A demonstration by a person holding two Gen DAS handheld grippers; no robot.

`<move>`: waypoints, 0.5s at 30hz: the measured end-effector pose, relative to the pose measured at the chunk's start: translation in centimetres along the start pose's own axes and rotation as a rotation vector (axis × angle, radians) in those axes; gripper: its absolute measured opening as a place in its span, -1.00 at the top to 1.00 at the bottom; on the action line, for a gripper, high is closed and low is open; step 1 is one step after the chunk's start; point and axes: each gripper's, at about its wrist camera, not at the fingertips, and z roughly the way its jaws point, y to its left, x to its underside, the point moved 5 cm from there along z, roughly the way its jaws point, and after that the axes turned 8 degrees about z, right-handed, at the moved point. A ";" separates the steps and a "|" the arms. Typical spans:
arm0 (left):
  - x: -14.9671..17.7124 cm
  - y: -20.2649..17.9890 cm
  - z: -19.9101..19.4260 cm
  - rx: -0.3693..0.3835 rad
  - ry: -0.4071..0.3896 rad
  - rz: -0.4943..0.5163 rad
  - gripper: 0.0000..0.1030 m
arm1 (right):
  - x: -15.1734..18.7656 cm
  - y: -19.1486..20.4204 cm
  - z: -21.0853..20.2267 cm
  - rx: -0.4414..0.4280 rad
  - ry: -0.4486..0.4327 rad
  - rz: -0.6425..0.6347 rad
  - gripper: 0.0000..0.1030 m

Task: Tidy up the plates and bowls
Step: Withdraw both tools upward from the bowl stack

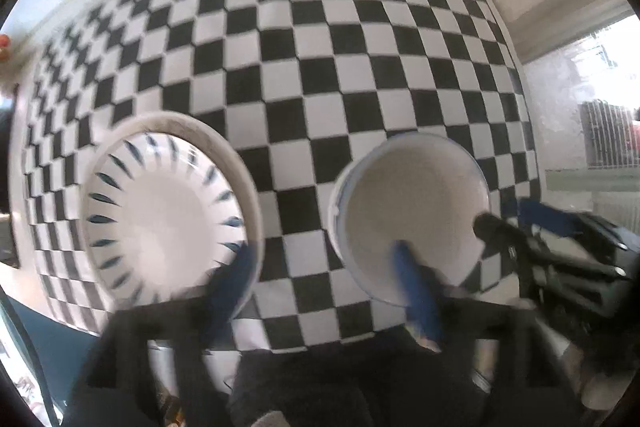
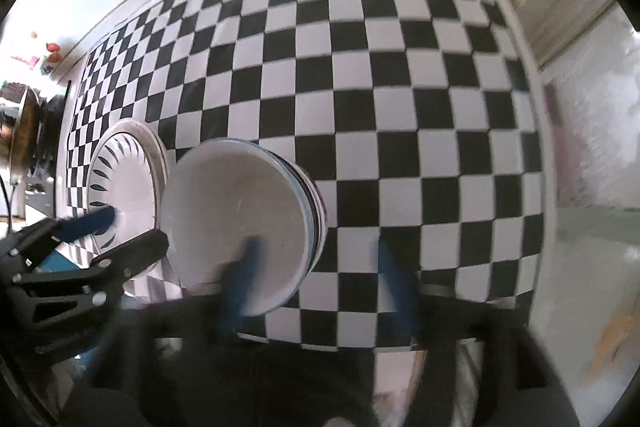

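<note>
2 stacks are seen on a checkered cloth (image 1: 360, 67): patterned bowls (image 1: 164, 207) at lower left, plain plates (image 2: 236, 223) at lower centre. The left gripper (image 1: 324, 287) and right gripper (image 2: 320, 267) are spread wide, holding nothing. Sorting appears largely done.

Patterned bowl (image 1: 164, 211) beside plain stack (image 2: 240, 223) — upright

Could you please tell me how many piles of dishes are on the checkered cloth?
2: a patterned bowl on a plate at the left, and a stack of plain white dishes to its right. How many dishes each pile holds is hidden.
</note>
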 end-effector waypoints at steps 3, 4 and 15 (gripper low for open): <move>0.2 0.6 -1.4 -0.036 -0.044 -0.006 -0.65 | 0.3 0.1 -2.0 0.026 -0.051 -0.017 -0.74; 0.2 0.6 -2.0 -0.044 -0.060 -0.010 -0.66 | 0.5 0.1 -2.8 0.030 -0.065 -0.017 -0.76; 2.2 0.3 -9.3 -0.077 -0.195 -0.042 -0.72 | 2.5 0.3 -12.9 0.059 -0.257 0.010 -0.78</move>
